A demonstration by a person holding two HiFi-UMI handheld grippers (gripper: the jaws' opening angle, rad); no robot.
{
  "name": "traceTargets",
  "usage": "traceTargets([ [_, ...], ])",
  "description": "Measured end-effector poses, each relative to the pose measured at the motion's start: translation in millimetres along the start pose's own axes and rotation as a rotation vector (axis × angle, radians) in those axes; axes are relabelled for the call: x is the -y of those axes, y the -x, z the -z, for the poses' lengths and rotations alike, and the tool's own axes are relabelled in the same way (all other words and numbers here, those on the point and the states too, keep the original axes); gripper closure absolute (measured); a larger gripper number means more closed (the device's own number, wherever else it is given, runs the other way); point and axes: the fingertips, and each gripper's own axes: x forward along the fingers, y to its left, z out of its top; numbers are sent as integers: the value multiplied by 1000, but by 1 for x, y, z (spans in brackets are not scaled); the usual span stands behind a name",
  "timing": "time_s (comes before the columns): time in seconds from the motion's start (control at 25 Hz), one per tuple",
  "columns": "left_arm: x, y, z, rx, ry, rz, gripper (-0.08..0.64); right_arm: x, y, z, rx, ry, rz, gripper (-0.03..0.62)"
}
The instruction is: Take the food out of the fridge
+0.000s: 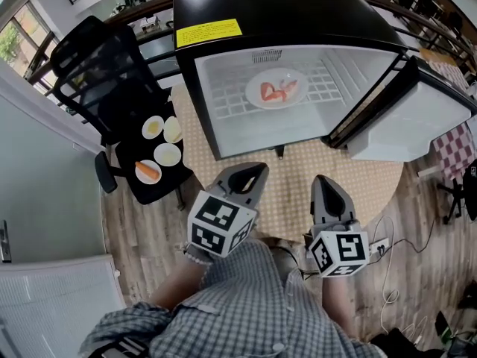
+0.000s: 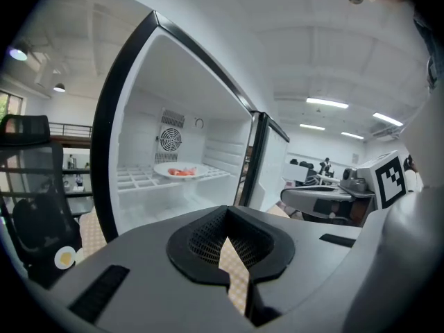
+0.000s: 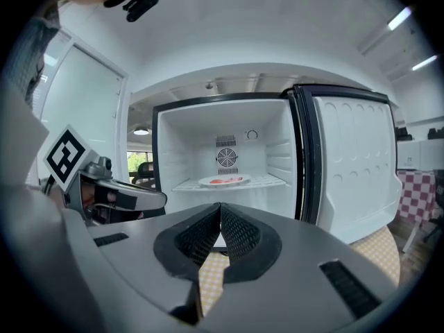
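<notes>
Fridge [image 1: 298, 21]: stands on the bench [image 1: 291, 189], door [image 1: 406, 121] swung wide to the person's right, opening unobstructed.

Food [image 1: 277, 91]: red pieces on one white plate [image 1: 277, 88], resting on the wire shelf [image 1: 231, 99] about mid-depth. Nothing else is seen inside. The plate is round, so no long axis governs the approach. Its near rim faces the opening.

Left gripper [image 1: 250, 176]: held low in front of the opening, well short of the shelf. Fingers [image 2: 208, 238] closed tip to tip, nothing between them.

Right gripper [image 1: 328, 186]: level with the left, equally short of the shelf. Fingers [image 3: 239, 234] likewise closed and empty.

Governing relation: the plate lies ahead of and above both grippers, between their two lines. In the head view it sits slightly closer to the left gripper's side. In the right gripper view it is dead ahead of the fingers. In the left gripper view it sits off to the left of them. Judgement: the right gripper is the better aimed, the left marginally nearer. Either must open its fingers before meeting the near rim.

Chair [image 1: 97, 73]: stands to the left of the fridge. It carries four small plates [image 1: 160, 151] of food on its seat, which I take to be the set-down place
</notes>
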Motion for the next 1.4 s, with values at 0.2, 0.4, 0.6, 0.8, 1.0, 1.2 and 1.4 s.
traceTargets([
  [0.2,-7,-10,-5,13,47,-51,555,14,-13,-7,-17,1,-38,581],
  [0.4,-16,-22,-13,35,120,-119,555,23,-29,-16,-31,94,-94,581],
  [0.6,-23,-38,-19,73,210,-181,555,33,-46,-20,-31,19,-180,581],
  [0.8,-29,-48,-21,119,325,-235,555,37,-64,-20,-47,-82,-277,581],
  [1.0,-37,-52,-22,159,403,-294,555,34,-78,-24,-64,-153,-381,581],
  [1.2,-38,-61,-20,158,421,-324,555,34,-93,-29,-73,-186,-434,581],
  [1.4,-40,-73,-25,176,433,-318,555,35,-111,-34,-80,-274,-475,581],
])
